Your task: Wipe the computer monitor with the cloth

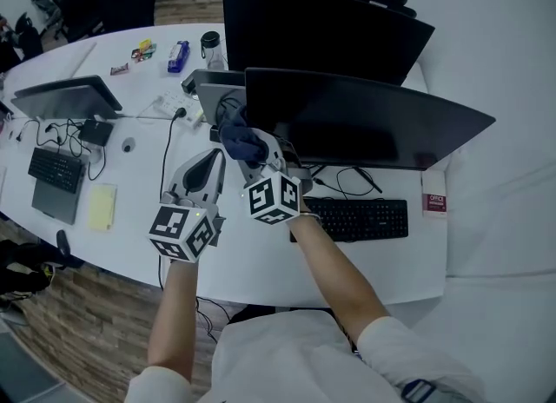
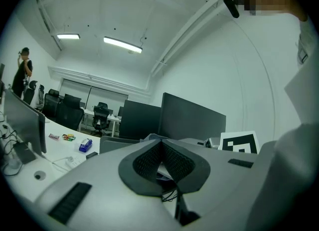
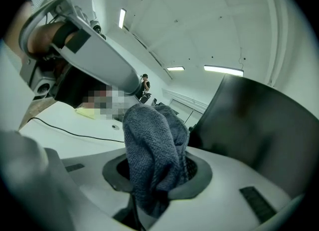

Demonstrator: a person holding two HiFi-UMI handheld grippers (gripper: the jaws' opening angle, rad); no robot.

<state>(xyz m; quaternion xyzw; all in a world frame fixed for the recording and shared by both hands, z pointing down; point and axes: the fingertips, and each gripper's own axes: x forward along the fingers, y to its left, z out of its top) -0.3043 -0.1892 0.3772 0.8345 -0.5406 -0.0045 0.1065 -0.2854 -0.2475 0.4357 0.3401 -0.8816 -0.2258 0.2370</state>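
Cloth (image 3: 154, 150): bunched, pinched in right gripper (image 1: 254, 156) jaws, poking forward at the monitor's (image 1: 365, 119) left edge; contact unclear. Monitor's long axis runs left-right, screen facing the person. Left gripper (image 1: 211, 160) jaws pressed together, empty. Step: probably starting the wipe. Next: press on, sweep rightward.

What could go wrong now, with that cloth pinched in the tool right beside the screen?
1. The cloth is only pinched as a bunch in the right tool, so it might slip out mid-swipe.
2. The tool's hard tips sit just behind the cloth; pressing hard could scrape the monitor.
3. A firm push might rock the monitor, and loose cables lie beneath it.
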